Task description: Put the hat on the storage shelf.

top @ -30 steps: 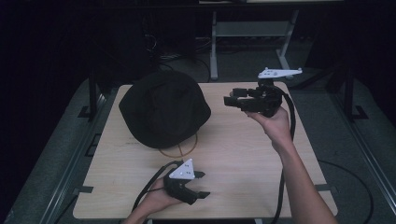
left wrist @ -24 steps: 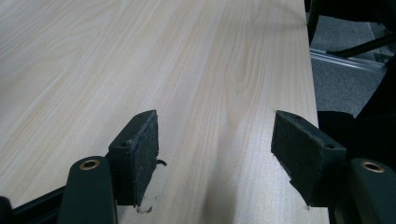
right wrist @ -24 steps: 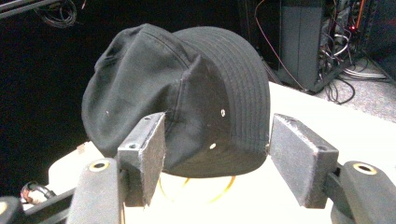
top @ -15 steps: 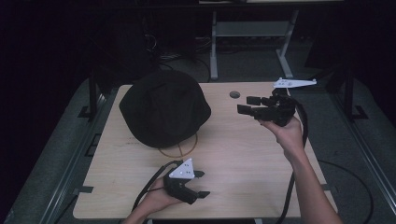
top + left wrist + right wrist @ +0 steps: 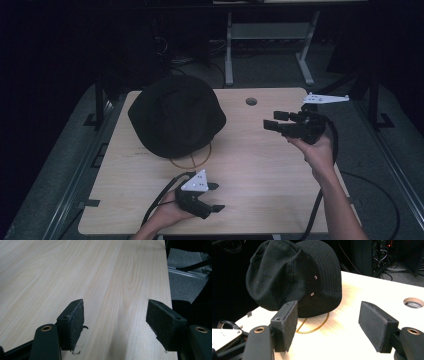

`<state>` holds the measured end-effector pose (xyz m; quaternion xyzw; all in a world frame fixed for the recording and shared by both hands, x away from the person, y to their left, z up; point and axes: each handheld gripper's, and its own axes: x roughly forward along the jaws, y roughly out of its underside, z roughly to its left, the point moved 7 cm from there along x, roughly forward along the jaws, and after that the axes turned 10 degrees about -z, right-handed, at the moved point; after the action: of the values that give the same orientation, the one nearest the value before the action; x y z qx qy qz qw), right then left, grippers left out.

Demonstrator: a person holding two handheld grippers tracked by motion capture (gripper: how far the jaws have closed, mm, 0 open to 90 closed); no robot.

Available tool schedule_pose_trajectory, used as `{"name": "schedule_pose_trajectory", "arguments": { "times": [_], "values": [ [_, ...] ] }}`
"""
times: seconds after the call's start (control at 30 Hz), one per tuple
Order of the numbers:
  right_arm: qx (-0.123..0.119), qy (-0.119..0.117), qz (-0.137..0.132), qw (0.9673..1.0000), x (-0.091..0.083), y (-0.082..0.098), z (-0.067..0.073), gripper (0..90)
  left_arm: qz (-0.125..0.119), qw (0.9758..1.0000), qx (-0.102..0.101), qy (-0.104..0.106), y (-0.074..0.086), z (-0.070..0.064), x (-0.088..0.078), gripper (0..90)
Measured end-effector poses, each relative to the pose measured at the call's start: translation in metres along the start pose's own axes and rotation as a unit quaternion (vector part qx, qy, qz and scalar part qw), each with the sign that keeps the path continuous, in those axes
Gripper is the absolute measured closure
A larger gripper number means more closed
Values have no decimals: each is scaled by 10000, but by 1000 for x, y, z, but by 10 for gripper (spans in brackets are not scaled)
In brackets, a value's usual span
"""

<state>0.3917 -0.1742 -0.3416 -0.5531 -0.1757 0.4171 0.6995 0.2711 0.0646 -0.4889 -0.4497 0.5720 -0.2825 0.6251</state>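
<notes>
The hat (image 5: 175,116), a black one with small eyelets, sits at about ten o'clock on the table (image 5: 260,175), its left brim close to the table's left edge and a thin gold ring (image 5: 192,161) poking out from under its near side. On that side there is little board left before the drop, so I would not push the hat that way. At six o'clock the left gripper (image 5: 216,196) lies low by the near edge, jaws spread with nothing between them but bare wood, its cable trailing back off the front; in its own view the table's right edge and the floor beyond run close past the right pad (image 5: 163,323). The middle of the table is open wood, the best room for any move. Over at three o'clock the right gripper (image 5: 274,121) is held up off the board and aimed at the hat, its jaws just having been opening, and nothing lies between them. From its own view the hat (image 5: 294,277) stands ahead, well apart from the pads. If the grab is next, I judge it best to come in low along the open wood, take the near brim where it lifts over the ring, and keep clear of the cable hole (image 5: 251,101) at one o'clock and the right edge behind the hand.
</notes>
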Motion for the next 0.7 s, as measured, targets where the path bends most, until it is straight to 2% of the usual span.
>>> {"name": "schedule_pose_trajectory", "arguments": {
  "times": [0.7],
  "values": [
    [238,213,30,9995,-26,32,-17,277,0,9999,-112,-81,1,3,0,268]
  ]
}}
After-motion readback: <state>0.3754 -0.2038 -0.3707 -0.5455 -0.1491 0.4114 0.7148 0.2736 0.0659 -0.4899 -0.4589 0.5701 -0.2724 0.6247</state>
